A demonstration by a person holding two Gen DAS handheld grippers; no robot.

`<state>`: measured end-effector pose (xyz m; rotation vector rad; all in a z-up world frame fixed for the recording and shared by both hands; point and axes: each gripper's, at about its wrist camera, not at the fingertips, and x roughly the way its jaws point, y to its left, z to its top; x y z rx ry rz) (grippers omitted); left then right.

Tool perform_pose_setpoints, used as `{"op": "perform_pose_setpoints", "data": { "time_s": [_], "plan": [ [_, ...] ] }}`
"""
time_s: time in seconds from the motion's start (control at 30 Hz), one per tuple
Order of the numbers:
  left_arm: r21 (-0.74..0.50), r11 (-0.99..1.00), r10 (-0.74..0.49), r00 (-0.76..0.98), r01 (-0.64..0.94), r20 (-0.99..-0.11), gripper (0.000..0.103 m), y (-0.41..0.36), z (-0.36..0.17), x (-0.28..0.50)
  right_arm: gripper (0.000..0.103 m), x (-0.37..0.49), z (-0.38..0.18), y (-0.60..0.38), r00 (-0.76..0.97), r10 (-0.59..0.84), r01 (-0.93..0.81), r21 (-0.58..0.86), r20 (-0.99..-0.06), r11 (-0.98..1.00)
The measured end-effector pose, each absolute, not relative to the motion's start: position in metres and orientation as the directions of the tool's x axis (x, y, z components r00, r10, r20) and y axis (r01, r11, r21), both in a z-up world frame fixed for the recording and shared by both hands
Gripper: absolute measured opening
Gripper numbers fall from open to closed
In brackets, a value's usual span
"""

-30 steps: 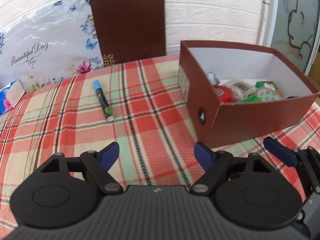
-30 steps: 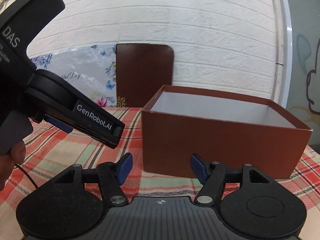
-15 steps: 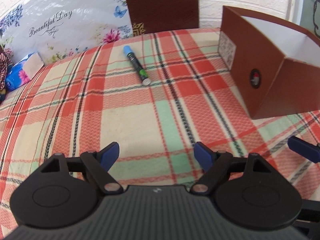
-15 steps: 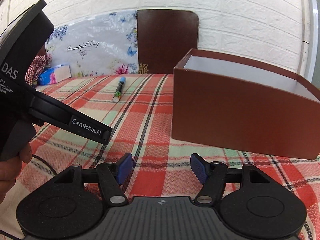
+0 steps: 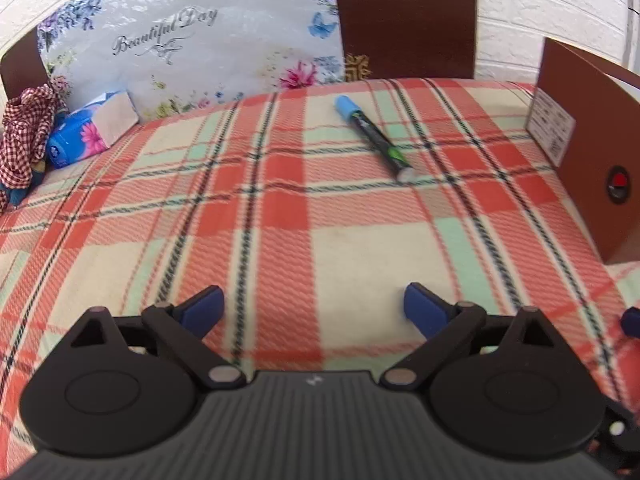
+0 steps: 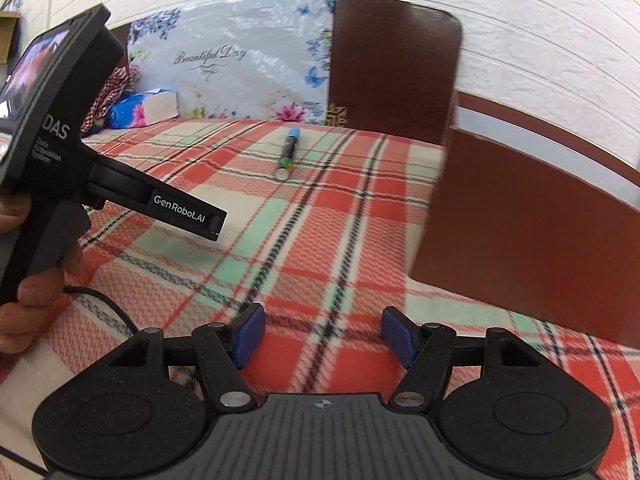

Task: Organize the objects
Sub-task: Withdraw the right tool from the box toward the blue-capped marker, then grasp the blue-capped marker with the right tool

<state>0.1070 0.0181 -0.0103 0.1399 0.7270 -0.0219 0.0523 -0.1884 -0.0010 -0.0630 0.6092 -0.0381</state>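
Note:
A marker pen (image 5: 372, 138) with a blue cap and dark body lies on the plaid tablecloth (image 5: 280, 208), far ahead of both grippers; the right wrist view shows the pen (image 6: 288, 154) too. A brown cardboard box (image 5: 592, 148) stands at the right, its side (image 6: 532, 232) filling the right wrist view's right half. My left gripper (image 5: 314, 308) hovers over the cloth, its jaws opening wide with nothing between them. My right gripper (image 6: 322, 336) is open and empty. The left gripper's body (image 6: 120, 188), held by a hand, shows at left in the right wrist view.
A floral plastic sheet (image 5: 192, 40) and a brown chair back (image 5: 404, 16) stand behind the table. A blue tissue pack (image 5: 90, 128) and a checked cloth (image 5: 24, 136) lie at the far left edge.
Both views have swung left, away from the box and toward the pen. The left gripper came lower and its jaws spread wider. The box interior is out of view now.

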Motion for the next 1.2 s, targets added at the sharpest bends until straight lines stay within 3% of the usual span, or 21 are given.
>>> {"op": "perform_pose_setpoints", "data": {
  "time_s": [0.13,0.6,1.2],
  "plan": [
    [0.13,0.99,0.039,0.784,0.054,-0.62,0.103,0.04,-0.017,0.12,0.067,0.069,-0.002,-0.18,0.818,-0.041,-0.001,-0.073,-0.574,0.997],
    [0.074,0.997,0.017,0.8,0.034,-0.6,0.103,0.063,-0.022,0.152,0.074,0.149,-0.002,-0.168,0.819,-0.06,0.023,-0.072,-0.571,0.997],
    [-0.004,0.998,0.055,0.815,-0.07,-0.577,0.103,0.081,-0.023,0.152,0.073,0.237,-0.001,-0.167,0.831,-0.073,0.042,-0.068,-0.552,0.997]
  ]
}}
